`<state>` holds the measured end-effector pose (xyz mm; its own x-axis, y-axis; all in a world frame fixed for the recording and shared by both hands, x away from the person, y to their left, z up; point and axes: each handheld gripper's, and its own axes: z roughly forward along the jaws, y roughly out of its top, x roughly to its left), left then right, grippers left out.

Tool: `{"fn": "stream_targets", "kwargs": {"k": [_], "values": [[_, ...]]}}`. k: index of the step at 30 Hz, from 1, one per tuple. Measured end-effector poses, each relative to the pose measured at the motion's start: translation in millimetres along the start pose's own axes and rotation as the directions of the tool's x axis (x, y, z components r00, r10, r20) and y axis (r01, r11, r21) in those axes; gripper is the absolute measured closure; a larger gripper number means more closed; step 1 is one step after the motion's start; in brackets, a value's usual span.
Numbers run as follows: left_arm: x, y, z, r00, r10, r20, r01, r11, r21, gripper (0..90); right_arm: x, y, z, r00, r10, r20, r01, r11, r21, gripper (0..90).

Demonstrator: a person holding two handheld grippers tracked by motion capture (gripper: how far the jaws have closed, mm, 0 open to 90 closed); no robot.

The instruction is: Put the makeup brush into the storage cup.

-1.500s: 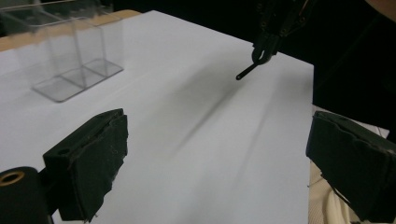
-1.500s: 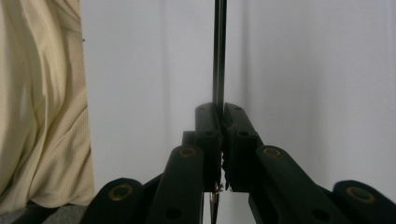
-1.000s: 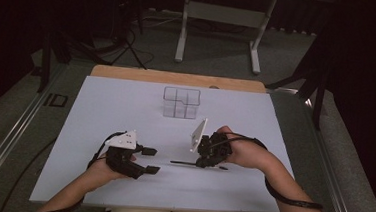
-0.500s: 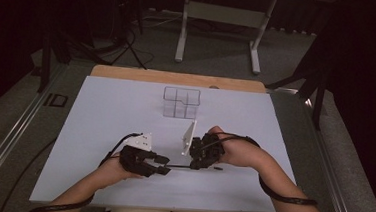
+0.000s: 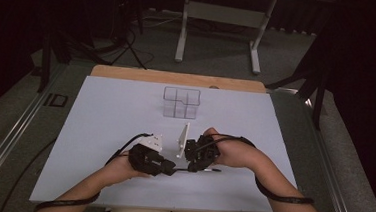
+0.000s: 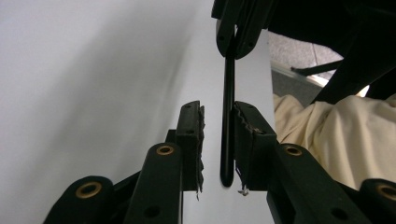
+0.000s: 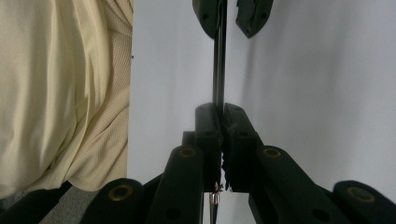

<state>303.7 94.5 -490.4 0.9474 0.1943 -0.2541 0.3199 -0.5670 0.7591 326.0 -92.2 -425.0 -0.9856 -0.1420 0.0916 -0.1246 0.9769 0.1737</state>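
High view: the pale surface [image 5: 99, 130] carries a clear compartment box [image 5: 181, 102] toward its far edge, well apart from both hands, which meet near the person's edge. Between them a thin black rod [image 5: 181, 169] lies roughly level, just above the surface. The right tool [image 5: 189, 167] is clamped tight on one end of it; in the right gripper view the rod [image 7: 218, 70] runs straight out from the closed jaws to the other tool. The left tool [image 5: 170, 168] has just been closing, with the rod's [image 6: 228, 135] free end standing between its jaws. In the left gripper view one pad seems to touch the rod while a gap shows beside the other, though the dim angle leaves that contact uncertain.
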Motion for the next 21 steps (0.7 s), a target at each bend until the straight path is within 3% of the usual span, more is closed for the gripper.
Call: {"fn": "stream_targets", "kwargs": {"k": [3, 17, 21], "values": [[-0.3, 1.5, 2.2, 1.0, 0.005, 0.004, -0.005, 0.9999, 0.014, 78.5, 0.0, 2.2, 0.1, 1.0, -0.002, 0.0, 0.002, 1.0, 0.005, 85.6], [-0.3, 3.0, 5.9, 0.9996, 0.026, -0.013, -0.025, 0.9982, 0.054, 77.9, -2.6, 6.1, -1.0, 1.0, -0.001, -0.004, 0.001, 0.9999, -0.011, 85.6], [-1.9, 4.0, 7.8, 0.9994, 0.033, 0.008, -0.034, 0.9975, 0.063, 85.2, -2.0, 7.6, -0.3, 0.9999, -0.01, 0.006, 0.01, 1.0, 0.0, 85.6]]}}
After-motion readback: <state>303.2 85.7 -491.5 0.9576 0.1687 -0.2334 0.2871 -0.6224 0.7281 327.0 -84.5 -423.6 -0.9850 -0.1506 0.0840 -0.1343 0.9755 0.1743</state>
